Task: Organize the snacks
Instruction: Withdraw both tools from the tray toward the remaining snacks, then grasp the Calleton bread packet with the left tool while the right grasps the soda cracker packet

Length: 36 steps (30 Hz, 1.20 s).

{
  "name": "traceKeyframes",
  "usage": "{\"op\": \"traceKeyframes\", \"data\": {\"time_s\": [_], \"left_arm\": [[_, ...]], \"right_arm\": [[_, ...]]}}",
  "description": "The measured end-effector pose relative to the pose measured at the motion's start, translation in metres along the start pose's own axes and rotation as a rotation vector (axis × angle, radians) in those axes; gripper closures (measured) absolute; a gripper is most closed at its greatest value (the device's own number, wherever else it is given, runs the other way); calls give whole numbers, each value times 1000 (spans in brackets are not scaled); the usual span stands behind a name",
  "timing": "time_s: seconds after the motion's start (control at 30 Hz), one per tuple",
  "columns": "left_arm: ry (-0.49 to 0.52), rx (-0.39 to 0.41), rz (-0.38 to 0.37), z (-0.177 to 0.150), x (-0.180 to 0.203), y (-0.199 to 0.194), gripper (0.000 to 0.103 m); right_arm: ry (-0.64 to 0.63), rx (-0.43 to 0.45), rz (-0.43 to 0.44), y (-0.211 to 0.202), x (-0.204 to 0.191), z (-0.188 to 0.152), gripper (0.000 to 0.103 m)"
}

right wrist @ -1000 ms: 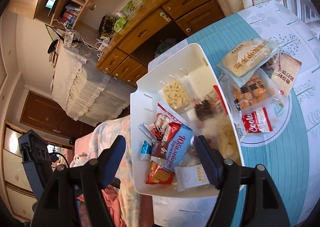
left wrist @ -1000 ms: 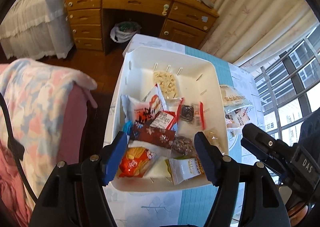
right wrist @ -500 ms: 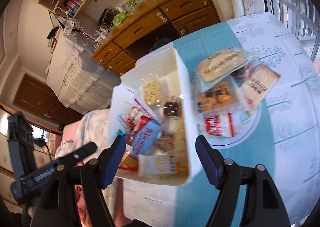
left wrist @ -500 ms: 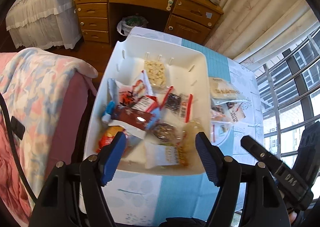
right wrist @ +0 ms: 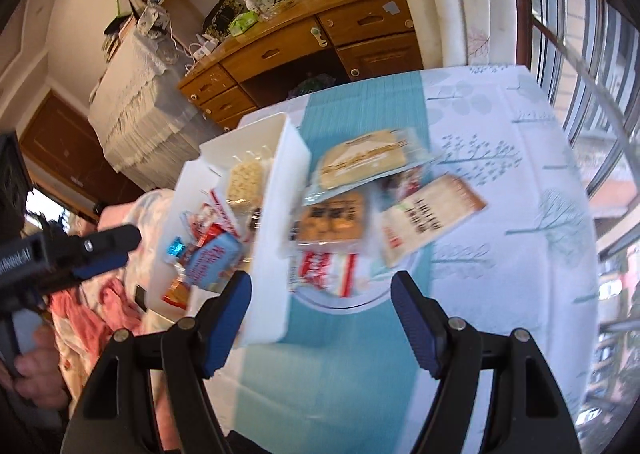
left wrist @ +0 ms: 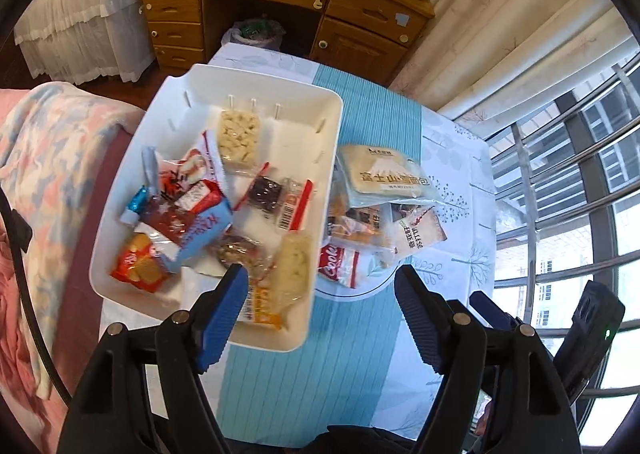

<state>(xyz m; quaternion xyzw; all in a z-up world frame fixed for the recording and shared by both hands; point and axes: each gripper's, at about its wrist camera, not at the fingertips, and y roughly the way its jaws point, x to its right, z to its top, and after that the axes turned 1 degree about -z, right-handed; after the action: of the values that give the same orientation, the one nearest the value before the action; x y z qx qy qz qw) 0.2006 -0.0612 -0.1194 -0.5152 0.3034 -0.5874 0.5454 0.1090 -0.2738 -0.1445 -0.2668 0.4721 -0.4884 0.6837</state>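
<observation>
Left gripper [left wrist: 320,286]: blue-padded fingers [left wrist: 224,306] stand wide apart and hold nothing; they have just been opening a little further, with no object between the pads. Right gripper [right wrist: 320,290]: fingers [right wrist: 416,326] also wide, empty, touching nothing. Both hang above the tabletop [left wrist: 304,366], which carries a white leaf-print cloth with a teal striped runner. Below the left gripper, the white rectangular plastic bin [left wrist: 256,81] sits at the tabletop's left edge, loaded with snack packets: a clear bag of pale puffed pieces [left wrist: 238,135], a red-and-white pouch [left wrist: 180,177], a light-blue wafer pack [left wrist: 204,234], an orange cracker packet [left wrist: 136,266] and a yellowish bar [left wrist: 294,266] against the near right wall. Just beside the bin's right wall, a round white plate [left wrist: 372,286] holds the unsorted pile: a flat bread bag printed with a mountain [left wrist: 384,173] on top, a brown-and-white packet [left wrist: 416,234], and a red "Cookie" wrapper [left wrist: 340,266] at the near edge. Right wrist view is motion-blurred; it shows the same plate [right wrist: 352,302] and bread bag [right wrist: 364,159], with the left gripper [right wrist: 108,250] at far left, held in a hand [right wrist: 36,366]. Versus one second ago: both views have slid rightward from the bin toward the plate; in the left view the right gripper's body sits lower in the right corner.
</observation>
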Motion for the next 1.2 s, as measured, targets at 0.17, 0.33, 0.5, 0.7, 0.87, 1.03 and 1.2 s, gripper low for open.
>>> {"op": "traceKeyframes", "data": {"time_s": [0.17,0.33,0.5,0.7,0.87,1.03,1.2], "left_arm": [[-10,-64,-3,17,29,23,29],[-20,-137,9,39,49,49,29],[-63,-233,19,61,69,84,29],[-107,-325,12,83,83,128,28],[-94,-359,39,109,97,162,28],[-91,-373,78,131,109,194,15],[-70,-428,139,141,118,233,12]], "right_arm": [[-72,16,-59,3,18,4,30],[-248,70,-164,10,21,4,30],[-405,73,-216,21,25,1,30],[-473,58,-220,38,36,2,30],[-529,17,-180,54,42,2,30],[-563,-20,-172,75,40,2,28],[-549,-27,-171,92,38,6,21]]}}
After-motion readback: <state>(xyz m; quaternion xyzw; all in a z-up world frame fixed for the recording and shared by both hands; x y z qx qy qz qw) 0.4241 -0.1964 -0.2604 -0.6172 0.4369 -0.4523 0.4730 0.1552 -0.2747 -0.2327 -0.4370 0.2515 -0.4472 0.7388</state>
